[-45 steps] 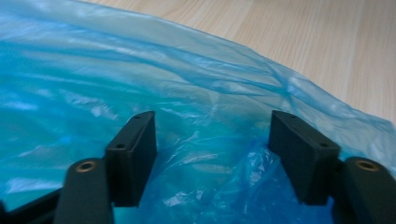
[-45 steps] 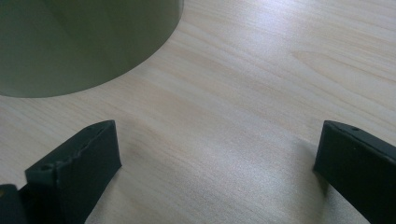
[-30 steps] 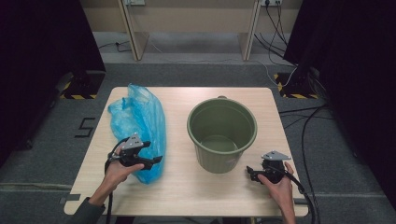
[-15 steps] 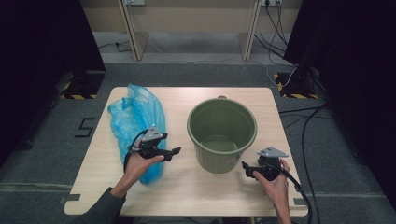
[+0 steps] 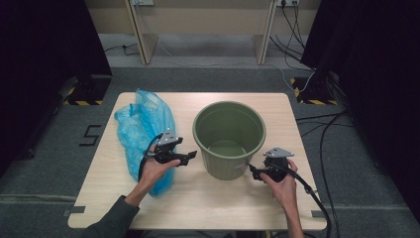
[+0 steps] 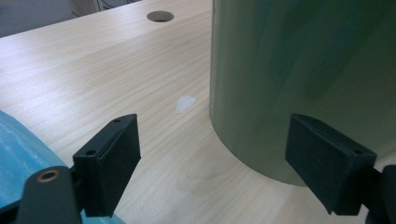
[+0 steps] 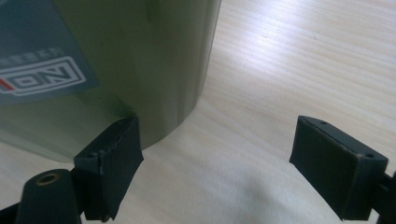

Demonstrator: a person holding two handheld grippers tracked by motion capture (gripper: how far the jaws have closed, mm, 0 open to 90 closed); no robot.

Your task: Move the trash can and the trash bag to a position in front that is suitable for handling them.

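An olive-green plastic bucket (image 5: 229,139), round, tapered and open-topped, stands upright mid-desk (image 5: 208,198) beside a crumpled blue bag (image 5: 143,126). The left gripper (image 5: 190,155) and right gripper (image 5: 253,171) flank it, jaws spread wide and empty.

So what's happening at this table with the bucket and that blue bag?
A person at a wooden table holds a two-jaw tool in each hand. A green bucket stands upright in the middle, and a crumpled blue plastic bag lies to its left. The left tool is over the bag's edge, pointing at the bucket; the right tool is close to the bucket's other side. Both tools are open and hold nothing.
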